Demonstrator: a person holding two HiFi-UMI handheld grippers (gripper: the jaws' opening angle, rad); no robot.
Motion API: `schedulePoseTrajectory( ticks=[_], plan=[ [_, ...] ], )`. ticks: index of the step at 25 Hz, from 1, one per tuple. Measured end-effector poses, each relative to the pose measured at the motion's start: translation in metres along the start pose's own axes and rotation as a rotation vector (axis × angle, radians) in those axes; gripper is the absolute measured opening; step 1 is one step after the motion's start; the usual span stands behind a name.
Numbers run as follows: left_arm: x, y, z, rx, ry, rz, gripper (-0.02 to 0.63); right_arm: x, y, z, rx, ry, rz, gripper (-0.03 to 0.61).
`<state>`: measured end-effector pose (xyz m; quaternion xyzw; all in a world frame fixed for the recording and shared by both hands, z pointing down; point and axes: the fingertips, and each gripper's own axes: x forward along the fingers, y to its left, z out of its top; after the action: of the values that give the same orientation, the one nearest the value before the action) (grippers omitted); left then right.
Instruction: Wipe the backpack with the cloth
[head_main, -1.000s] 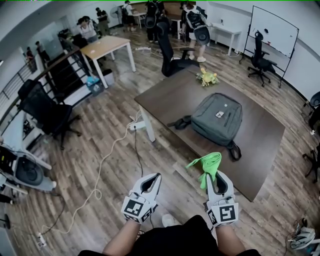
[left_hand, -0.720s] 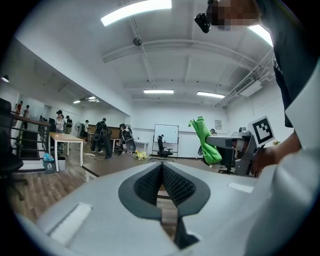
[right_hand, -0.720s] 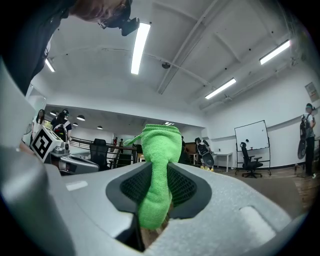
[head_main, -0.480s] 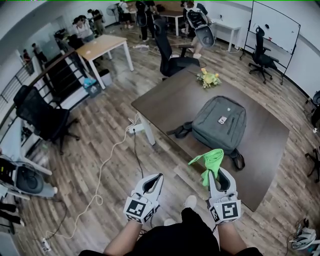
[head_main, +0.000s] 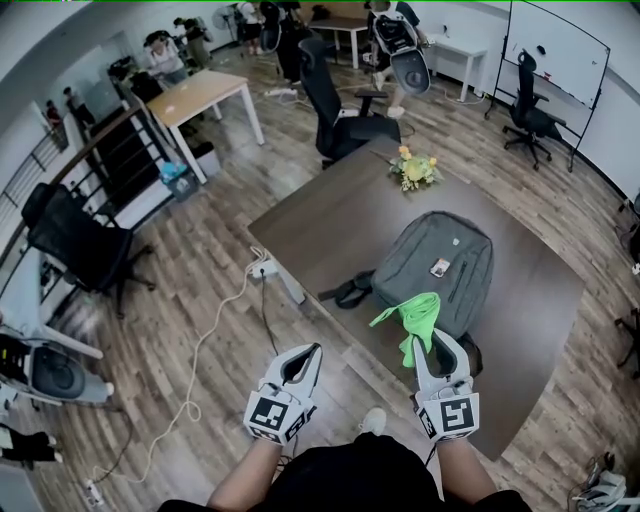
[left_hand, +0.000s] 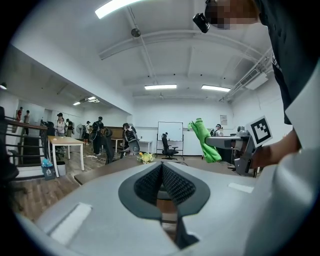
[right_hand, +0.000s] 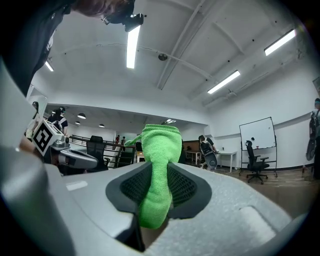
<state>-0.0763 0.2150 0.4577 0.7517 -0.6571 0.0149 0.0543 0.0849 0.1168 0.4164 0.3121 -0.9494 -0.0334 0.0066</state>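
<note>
The right gripper (head_main: 432, 345) is found clamped on the green cloth (head_main: 415, 318); the left gripper (head_main: 300, 358) is closed, empty. The backpack (head_main: 440, 262) is laid flat on the table (head_main: 330, 215) at twelve o'clock from the right gripper, long axis toward one o'clock. The right gripper is judged nearer.

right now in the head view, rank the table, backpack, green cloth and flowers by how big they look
1. table
2. backpack
3. green cloth, though it is held up nearer the camera, which may enlarge it
4. flowers, only a little smaller-looking than the green cloth, so that order is unsure
</note>
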Motion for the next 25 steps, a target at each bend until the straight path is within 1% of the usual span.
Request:
schedulePoseTrajectory(
  ticks=[3,7,11,14,20,22,25],
  plan=[
    [0.031,-0.003,0.002,-0.002,0.016,-0.004,0.017,0.011,-0.028,-0.012,0.01,0.02,-0.006,0.098],
    [0.064,-0.009,-0.001,-0.011,0.015,-0.01,0.018,0.027,-0.057,-0.027,0.035,0.031,-0.009,0.098],
    [0.097,-0.014,0.008,0.023,0.018,-0.046,0.017,0.047,-0.069,-0.027,0.026,0.029,0.014,0.098],
    [0.117,-0.01,0.02,0.036,0.006,-0.071,0.017,0.054,-0.078,-0.027,0.023,0.025,0.007,0.098],
    [0.172,0.005,0.019,0.056,0.016,-0.155,0.017,0.073,-0.115,-0.03,0.026,0.029,-0.078,0.098],
    [0.194,0.011,0.021,0.056,0.024,-0.203,0.017,0.083,-0.127,-0.032,0.026,0.038,-0.119,0.098],
    [0.23,0.017,0.03,0.08,0.023,-0.296,0.017,0.099,-0.143,-0.03,0.029,0.054,-0.189,0.098]
  ],
)
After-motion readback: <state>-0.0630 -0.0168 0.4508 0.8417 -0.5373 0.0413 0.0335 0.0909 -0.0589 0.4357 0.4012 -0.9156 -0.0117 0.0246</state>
